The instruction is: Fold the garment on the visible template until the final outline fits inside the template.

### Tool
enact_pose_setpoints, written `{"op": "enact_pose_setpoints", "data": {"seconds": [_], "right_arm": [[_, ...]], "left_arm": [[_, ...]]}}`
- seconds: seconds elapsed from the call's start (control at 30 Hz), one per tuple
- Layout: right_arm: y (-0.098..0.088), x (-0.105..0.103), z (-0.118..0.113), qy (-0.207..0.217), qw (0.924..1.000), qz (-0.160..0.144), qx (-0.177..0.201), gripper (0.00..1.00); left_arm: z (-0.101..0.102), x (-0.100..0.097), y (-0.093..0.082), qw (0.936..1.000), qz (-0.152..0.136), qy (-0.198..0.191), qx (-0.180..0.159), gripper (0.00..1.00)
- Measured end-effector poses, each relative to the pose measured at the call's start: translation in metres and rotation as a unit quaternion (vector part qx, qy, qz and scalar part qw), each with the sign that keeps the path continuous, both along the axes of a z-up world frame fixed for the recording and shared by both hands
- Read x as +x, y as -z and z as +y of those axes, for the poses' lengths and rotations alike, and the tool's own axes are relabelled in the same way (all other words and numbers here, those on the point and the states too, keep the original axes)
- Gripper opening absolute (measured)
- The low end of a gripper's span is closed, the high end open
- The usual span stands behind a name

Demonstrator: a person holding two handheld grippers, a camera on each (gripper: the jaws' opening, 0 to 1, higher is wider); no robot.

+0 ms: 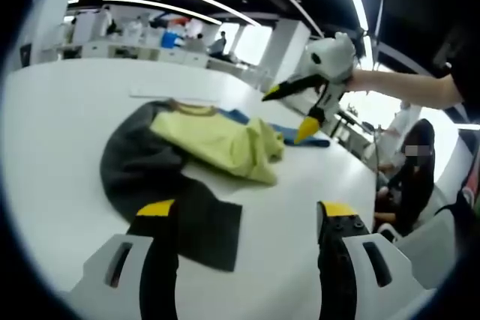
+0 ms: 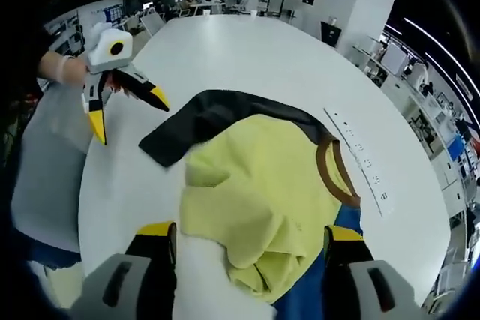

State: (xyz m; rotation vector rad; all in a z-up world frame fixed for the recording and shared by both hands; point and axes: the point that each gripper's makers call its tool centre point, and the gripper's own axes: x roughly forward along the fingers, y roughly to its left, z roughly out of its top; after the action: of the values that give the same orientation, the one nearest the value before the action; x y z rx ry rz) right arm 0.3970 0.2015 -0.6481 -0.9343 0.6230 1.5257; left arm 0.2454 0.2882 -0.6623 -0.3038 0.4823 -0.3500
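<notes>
A yellow shirt point(image 1: 225, 140) with a brown collar lies crumpled on the white table point(image 1: 67, 125), partly over a dark grey cloth part point(image 1: 142, 162). A blue template point(image 1: 300, 139) shows from under its far side. My left gripper point(image 1: 247, 211) is open just short of the dark edge, with nothing between its fingers. My right gripper point(image 1: 289, 112) hovers open above the far side of the shirt. In the right gripper view the yellow shirt point(image 2: 270, 192) and the blue template point(image 2: 319, 290) lie under my open right gripper point(image 2: 251, 231). The left gripper point(image 2: 127, 112) hangs open beyond the dark cloth point(image 2: 202, 121).
A white marked strip point(image 2: 360, 162) lies on the table point(image 2: 247, 50) beside the collar. A person sits at the table's right edge point(image 1: 412, 177). A bare arm point(image 1: 405, 84) holds the right gripper. Grey clothing point(image 2: 45, 162) stands at the table's near side. Desks and columns are far behind.
</notes>
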Motion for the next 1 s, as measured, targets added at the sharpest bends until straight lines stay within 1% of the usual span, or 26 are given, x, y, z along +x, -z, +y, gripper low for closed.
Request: {"op": "enact_pose_setpoints", "data": {"seconds": [0.17,0.27,0.33,0.37,0.43,0.5,0.63,0.73,0.77,0.83,0.97,1.0], "right_arm": [[-0.003,-0.015,0.013,-0.022,0.9997,0.010,0.001,0.78],[-0.001,-0.024,0.017,-0.042,0.9990,0.014,-0.005,0.75],[0.001,-0.028,0.019,-0.050,0.9986,0.014,-0.010,0.75],[0.001,-0.031,0.021,-0.061,0.9980,0.013,-0.010,0.75],[0.003,-0.035,0.025,-0.067,0.9976,0.013,-0.012,0.77],[0.004,-0.041,0.029,-0.078,0.9968,0.012,-0.013,0.75],[0.009,-0.053,0.037,-0.107,0.9941,0.003,-0.016,0.65],[0.012,-0.057,0.042,-0.111,0.9936,0.003,-0.018,0.57],[0.014,-0.060,0.045,-0.118,0.9927,0.001,-0.022,0.53],[0.017,-0.064,0.047,-0.130,0.9912,-0.001,-0.026,0.47],[0.023,-0.069,0.053,-0.144,0.9889,-0.008,-0.035,0.33],[0.024,-0.071,0.054,-0.147,0.9884,-0.008,-0.037,0.32]], "left_arm": [[0.002,-0.001,0.000,1.0000,-0.001,-0.002,0.001,0.71],[0.003,-0.002,0.000,1.0000,0.000,-0.003,0.002,0.71],[0.004,-0.002,0.000,1.0000,0.000,-0.005,0.002,0.71],[0.005,-0.002,0.000,1.0000,0.000,-0.006,0.002,0.71],[0.005,-0.003,0.001,1.0000,0.001,-0.008,0.002,0.71],[0.005,-0.003,0.000,1.0000,0.000,-0.009,0.000,0.71],[0.003,-0.003,0.001,1.0000,0.000,-0.008,-0.002,0.71],[0.002,-0.002,0.000,1.0000,-0.001,-0.008,-0.003,0.71],[0.002,-0.002,0.001,1.0000,-0.001,-0.008,-0.003,0.71],[0.002,-0.002,0.000,1.0000,-0.001,-0.008,-0.003,0.71],[0.003,-0.003,0.002,1.0000,0.001,-0.008,-0.002,0.71],[0.003,-0.003,0.002,1.0000,0.001,-0.008,-0.003,0.71]]}}
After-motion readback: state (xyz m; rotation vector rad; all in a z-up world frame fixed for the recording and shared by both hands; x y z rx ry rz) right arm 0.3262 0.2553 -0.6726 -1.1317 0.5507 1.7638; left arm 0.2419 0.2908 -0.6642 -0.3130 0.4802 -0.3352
